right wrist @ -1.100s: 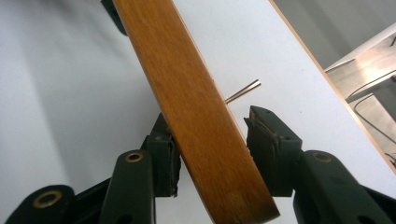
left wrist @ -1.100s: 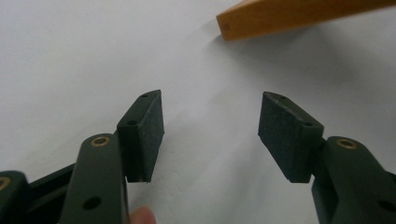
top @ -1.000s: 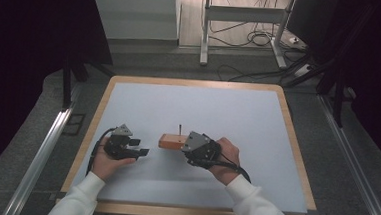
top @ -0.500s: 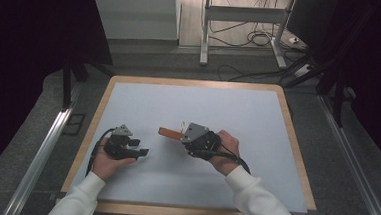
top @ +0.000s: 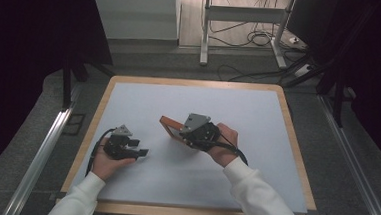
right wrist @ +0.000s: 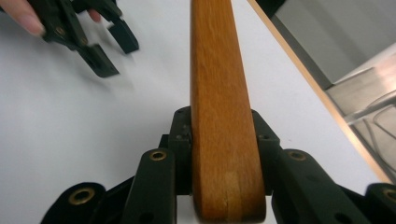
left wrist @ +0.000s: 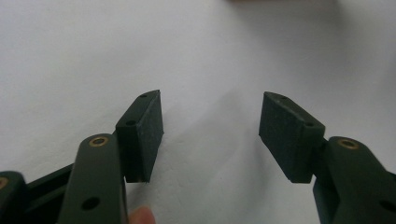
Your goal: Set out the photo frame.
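Table first: pale grey top with a light wooden rim; its near edge is partly cut off by the person's white sleeves coming in from the bottom of the high view. Dark surroundings left and right are hard to read. Beyond the far edge stand a metal frame and loose cables on the floor.

Wooden block next: orange-brown, long and narrow, held off the table left of centre and tilted, its far end pointing up-left in the high view. Only that free end shows there; the rest is hidden under the right gripper and its grey plate. In the right gripper view the block runs straight out between the two black jaws and leaves the frame at the top, so its far end is cut off. Whether anything sticks out of it can't be made out.

Right gripper: jaws have just been closing and now press on both sides of the block, narrow grip. The hand behind it is partly covered by cable.

Left gripper: low over the table near the left edge, well apart from the block. In its own view the left gripper has jaws wide with nothing between the pads, bare table behind. A blurred brown strip at the top edge there is too cut off to identify. A fingertip pokes in at the bottom.
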`<act>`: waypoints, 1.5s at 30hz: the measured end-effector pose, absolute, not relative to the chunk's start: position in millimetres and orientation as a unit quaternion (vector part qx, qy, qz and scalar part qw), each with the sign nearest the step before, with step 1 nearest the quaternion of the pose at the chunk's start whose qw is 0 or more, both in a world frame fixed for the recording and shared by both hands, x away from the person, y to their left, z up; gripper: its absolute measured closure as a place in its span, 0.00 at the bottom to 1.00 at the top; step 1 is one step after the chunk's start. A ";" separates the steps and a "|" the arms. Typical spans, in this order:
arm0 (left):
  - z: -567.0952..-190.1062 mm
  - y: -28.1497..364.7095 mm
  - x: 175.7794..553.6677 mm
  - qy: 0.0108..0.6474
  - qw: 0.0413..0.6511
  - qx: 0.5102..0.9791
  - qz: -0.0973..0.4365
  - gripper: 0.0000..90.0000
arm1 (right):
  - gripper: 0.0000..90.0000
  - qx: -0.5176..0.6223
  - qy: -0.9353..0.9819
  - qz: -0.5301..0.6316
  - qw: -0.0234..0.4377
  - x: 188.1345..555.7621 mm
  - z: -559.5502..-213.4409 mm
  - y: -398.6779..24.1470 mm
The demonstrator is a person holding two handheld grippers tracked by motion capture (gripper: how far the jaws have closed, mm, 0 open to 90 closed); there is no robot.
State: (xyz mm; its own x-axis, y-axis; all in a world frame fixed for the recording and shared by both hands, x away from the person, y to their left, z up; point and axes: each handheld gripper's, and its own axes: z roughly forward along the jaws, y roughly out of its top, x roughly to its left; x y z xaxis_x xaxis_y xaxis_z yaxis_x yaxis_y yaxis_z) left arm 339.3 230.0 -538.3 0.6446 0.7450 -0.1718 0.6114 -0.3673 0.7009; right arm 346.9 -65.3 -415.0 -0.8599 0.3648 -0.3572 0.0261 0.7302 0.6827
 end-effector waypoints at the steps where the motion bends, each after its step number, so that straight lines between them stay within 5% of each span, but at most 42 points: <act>1: -538.1 230.0 339.2 0.412 0.383 0.822 0.088 0.44 | 0.78 0.107 0.898 0.353 0.240 346.7 -413.3 -66.2; 16: -539.0 228.0 339.4 0.411 0.381 0.823 0.087 0.44 | 0.78 0.103 0.891 0.401 0.184 334.6 -401.2 -75.9; 29: -539.1 227.6 339.2 0.411 0.381 0.823 0.085 0.43 | 0.76 0.132 0.892 0.389 0.190 354.4 -399.7 -91.8; 45: -540.6 228.4 340.3 0.410 0.379 0.826 0.084 0.43 | 0.61 0.203 0.883 0.384 0.180 388.2 -413.4 -125.7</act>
